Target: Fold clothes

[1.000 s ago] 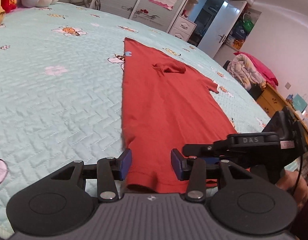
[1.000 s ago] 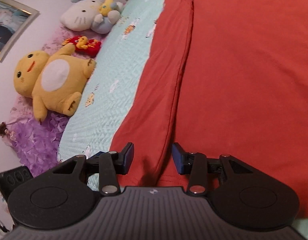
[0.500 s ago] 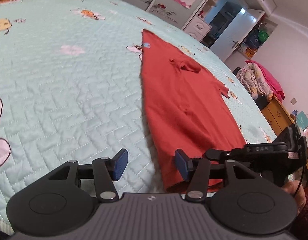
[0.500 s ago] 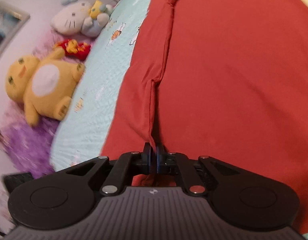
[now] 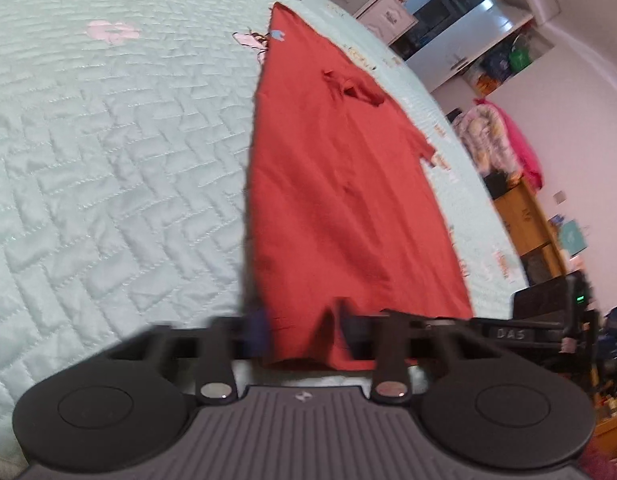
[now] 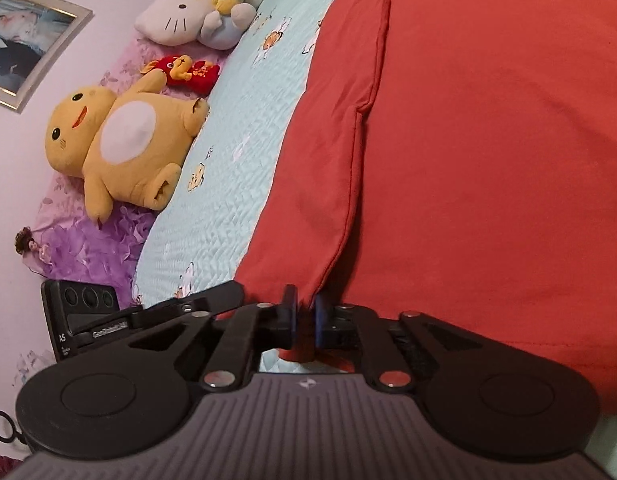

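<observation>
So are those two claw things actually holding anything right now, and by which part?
Yes: the right gripper is shut on the red shirt, pinching its bottom hem. The left gripper is closing on the same hem at the other corner, cloth between its jaws.

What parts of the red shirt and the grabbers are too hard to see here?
- Left wrist view: the left hand-held gripper is motion-blurred as its jaws close, so its hold on the red shirt hem is unclear.
- Right wrist view: the picture's edges cut off most of the shirt; the right hand-held gripper hides the pinched fold.

The left gripper (image 5: 298,330) is angled downward, its jaws closing; the right gripper (image 6: 306,322) is held clamped.
</observation>
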`<state>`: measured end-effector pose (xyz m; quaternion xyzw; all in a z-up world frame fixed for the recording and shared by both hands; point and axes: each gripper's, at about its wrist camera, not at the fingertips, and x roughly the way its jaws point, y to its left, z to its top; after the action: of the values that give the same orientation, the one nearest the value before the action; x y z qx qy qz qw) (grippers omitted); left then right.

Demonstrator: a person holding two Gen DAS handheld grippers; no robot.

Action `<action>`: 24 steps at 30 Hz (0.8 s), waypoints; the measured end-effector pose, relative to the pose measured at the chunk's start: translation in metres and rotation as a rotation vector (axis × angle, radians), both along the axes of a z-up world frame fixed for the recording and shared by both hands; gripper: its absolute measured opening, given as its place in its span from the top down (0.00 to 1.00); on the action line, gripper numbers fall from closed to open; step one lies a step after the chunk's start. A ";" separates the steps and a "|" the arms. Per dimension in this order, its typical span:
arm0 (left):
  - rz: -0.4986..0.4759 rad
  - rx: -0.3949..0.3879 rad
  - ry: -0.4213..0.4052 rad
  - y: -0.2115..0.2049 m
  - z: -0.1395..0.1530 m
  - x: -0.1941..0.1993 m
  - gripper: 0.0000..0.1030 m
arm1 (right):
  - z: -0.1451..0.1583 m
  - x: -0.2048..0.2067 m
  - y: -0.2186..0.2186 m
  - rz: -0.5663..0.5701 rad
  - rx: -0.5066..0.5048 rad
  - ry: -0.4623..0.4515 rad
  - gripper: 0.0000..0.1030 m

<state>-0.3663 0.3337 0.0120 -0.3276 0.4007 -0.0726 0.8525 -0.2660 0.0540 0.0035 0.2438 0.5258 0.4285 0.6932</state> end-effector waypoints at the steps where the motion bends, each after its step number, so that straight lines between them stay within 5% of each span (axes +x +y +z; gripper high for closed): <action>1: -0.007 0.003 0.009 0.000 -0.001 0.000 0.90 | 0.001 0.001 -0.002 0.000 0.005 -0.005 0.97; 12: 0.036 -0.019 0.003 0.004 -0.002 -0.005 0.83 | 0.025 0.009 0.002 0.026 0.004 -0.128 1.00; 19: 0.012 0.040 -0.003 0.001 -0.004 -0.005 0.83 | 0.006 0.017 0.002 0.054 -0.125 -0.108 1.00; 22: 0.006 0.029 -0.005 0.003 -0.004 -0.006 0.83 | 0.009 0.019 -0.009 0.065 -0.109 -0.092 0.96; 24: -0.001 0.009 -0.005 0.006 -0.004 -0.007 0.83 | 0.014 0.025 -0.016 0.054 -0.110 -0.096 0.85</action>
<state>-0.3737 0.3401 0.0079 -0.3234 0.3991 -0.0721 0.8549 -0.2413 0.0383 0.0179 0.1702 0.5213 0.4287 0.7179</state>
